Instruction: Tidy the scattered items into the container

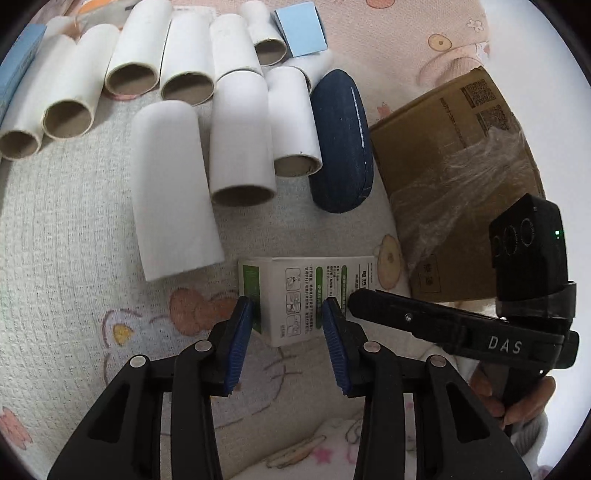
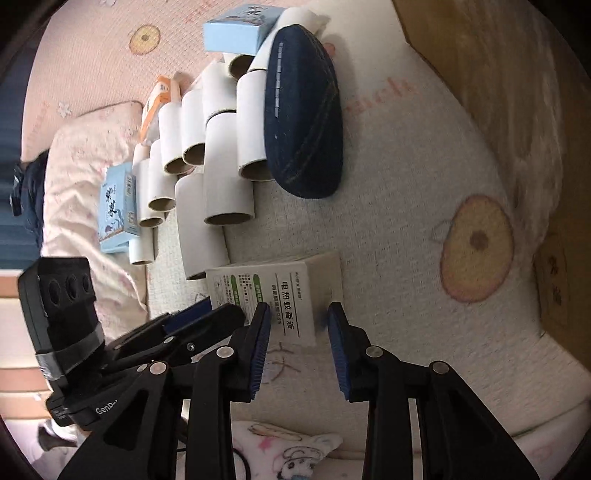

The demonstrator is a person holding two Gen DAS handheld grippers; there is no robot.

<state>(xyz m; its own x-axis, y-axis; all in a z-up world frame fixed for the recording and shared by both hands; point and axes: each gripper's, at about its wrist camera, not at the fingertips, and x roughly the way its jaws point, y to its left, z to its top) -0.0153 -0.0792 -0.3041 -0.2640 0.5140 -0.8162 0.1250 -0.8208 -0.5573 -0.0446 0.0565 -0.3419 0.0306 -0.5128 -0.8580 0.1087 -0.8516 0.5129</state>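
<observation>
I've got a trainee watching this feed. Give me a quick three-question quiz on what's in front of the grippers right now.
1. True or false: the dark blue glasses case already lies inside the cardboard box.
2. Multiple choice: which item sits between the fingers of both the left gripper and the right gripper? A) a cardboard tube B) the white and green carton C) the light blue box
3. Fill in: the cardboard tubes lie on a ____ with cartoon prints.

Key: 1 false, it lies on the blanket beside the box. 2 B. 3 blanket.
</observation>
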